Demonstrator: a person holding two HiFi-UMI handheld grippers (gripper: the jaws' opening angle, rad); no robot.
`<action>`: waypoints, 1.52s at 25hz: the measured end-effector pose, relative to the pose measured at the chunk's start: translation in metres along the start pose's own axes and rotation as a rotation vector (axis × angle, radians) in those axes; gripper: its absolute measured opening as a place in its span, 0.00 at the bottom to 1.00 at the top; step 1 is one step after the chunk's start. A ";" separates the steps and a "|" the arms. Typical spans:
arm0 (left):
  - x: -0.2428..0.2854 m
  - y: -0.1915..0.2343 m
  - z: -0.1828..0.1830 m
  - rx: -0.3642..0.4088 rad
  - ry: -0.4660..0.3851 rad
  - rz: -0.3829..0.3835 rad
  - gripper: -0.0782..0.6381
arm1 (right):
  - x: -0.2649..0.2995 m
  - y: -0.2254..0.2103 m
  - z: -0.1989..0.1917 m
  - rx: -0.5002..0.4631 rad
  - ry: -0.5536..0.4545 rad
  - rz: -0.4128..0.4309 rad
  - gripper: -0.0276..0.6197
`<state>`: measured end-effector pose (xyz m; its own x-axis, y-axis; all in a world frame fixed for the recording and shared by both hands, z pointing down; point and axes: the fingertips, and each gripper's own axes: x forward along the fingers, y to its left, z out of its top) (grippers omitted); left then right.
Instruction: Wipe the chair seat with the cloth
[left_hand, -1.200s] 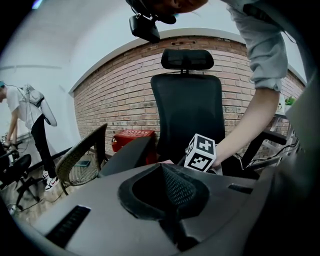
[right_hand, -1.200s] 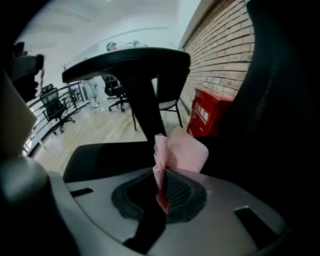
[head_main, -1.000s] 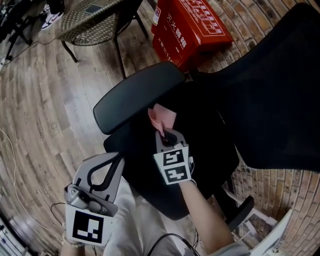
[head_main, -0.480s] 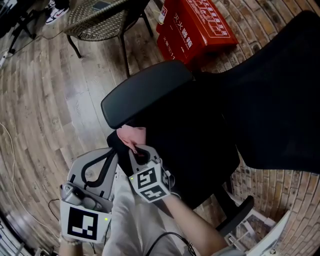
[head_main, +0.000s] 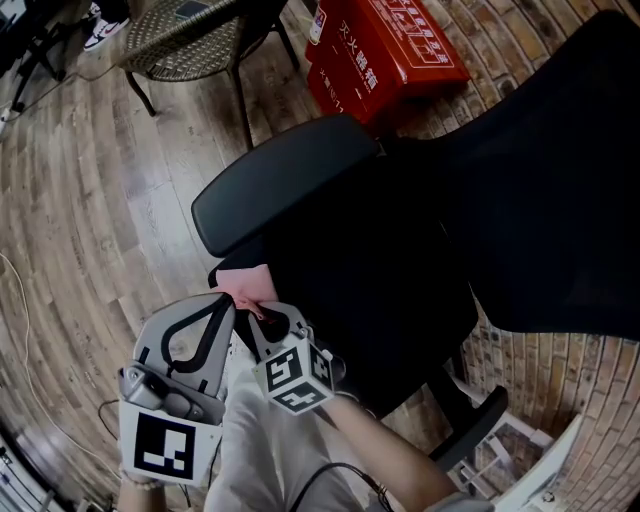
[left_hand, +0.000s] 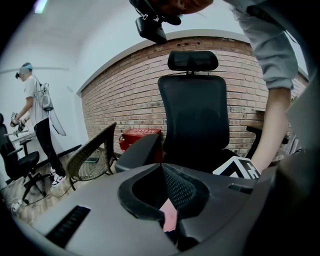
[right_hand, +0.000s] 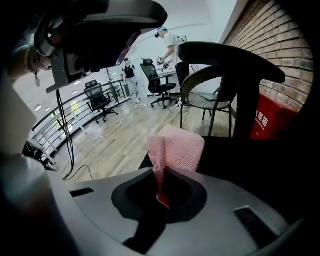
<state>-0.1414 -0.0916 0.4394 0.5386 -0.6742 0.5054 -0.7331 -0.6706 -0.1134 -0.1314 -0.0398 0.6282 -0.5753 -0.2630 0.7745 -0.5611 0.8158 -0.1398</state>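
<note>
The black office chair's seat (head_main: 370, 290) fills the middle of the head view, with its left armrest (head_main: 280, 180) above and the backrest (head_main: 540, 190) at right. A pink cloth (head_main: 245, 283) lies at the seat's near left edge, pinched by my right gripper (head_main: 258, 308), which is shut on it. In the right gripper view the cloth (right_hand: 175, 147) stands up folded between the jaws of my right gripper (right_hand: 161, 172). My left gripper (head_main: 222, 302) hovers just left of the cloth, shut and holding nothing. In the left gripper view a bit of pink cloth (left_hand: 170, 220) shows below its jaws.
A red box (head_main: 380, 50) and a wicker chair (head_main: 180, 40) stand on the wooden floor beyond the armrest. A thin cable (head_main: 20, 300) runs along the floor at left. Another person (left_hand: 37, 115) stands far off. A brick wall is behind the chair.
My right gripper has dragged the cloth from the middle of the seat to its near left edge, towards me. The left gripper has barely moved.
</note>
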 end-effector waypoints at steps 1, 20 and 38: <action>0.002 -0.002 0.001 0.000 0.000 -0.004 0.13 | -0.002 -0.005 -0.002 0.004 0.001 -0.009 0.13; 0.044 -0.038 0.020 0.044 -0.001 -0.092 0.13 | -0.071 -0.191 -0.088 0.292 0.017 -0.403 0.13; 0.069 -0.056 0.030 0.087 -0.008 -0.145 0.13 | -0.175 -0.322 -0.205 0.500 0.169 -0.706 0.13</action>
<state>-0.0515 -0.1096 0.4551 0.6394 -0.5710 0.5149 -0.6091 -0.7849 -0.1141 0.2721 -0.1513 0.6646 0.0778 -0.5085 0.8575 -0.9700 0.1601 0.1830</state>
